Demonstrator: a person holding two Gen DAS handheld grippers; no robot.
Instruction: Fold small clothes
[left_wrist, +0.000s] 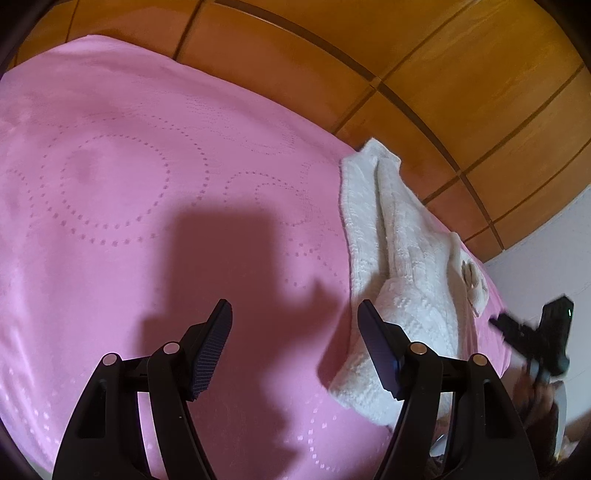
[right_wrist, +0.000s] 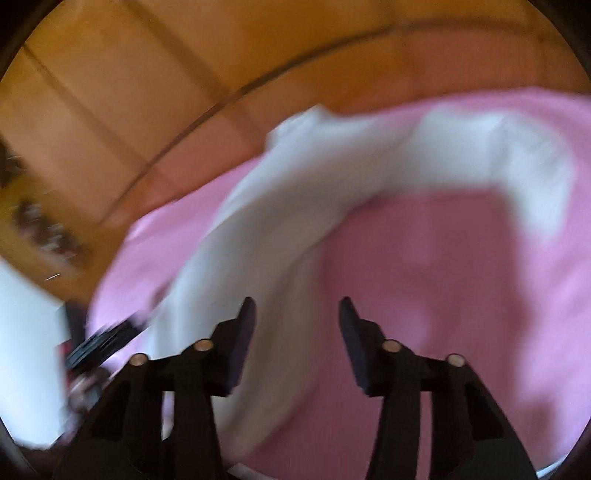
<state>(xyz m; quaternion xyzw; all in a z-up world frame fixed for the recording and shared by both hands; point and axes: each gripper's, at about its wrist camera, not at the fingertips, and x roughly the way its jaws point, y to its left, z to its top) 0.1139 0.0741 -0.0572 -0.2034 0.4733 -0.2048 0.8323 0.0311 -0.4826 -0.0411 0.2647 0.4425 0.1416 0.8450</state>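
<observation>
— Black fingers (left_wrist: 214, 354) of the left gripper (left_wrist: 295, 347) stand spread over bare pink bedspread (left_wrist: 110, 184), pinching nothing. Where's the garment?

— White knitted garment (left_wrist: 399, 258) lies at three o'clock from that gripper, bunched lengthwise, just beside its right finger, running up towards the wooden wardrobe (left_wrist: 443, 74).

— And the right gripper (right_wrist: 297, 325)?

— Spread too, empty; its view is blurred, with the garment (right_wrist: 277, 221) arcing from eleven to one o'clock. I'd flatten the knit first, then pinch two corners of one edge and fold evenly.
</observation>
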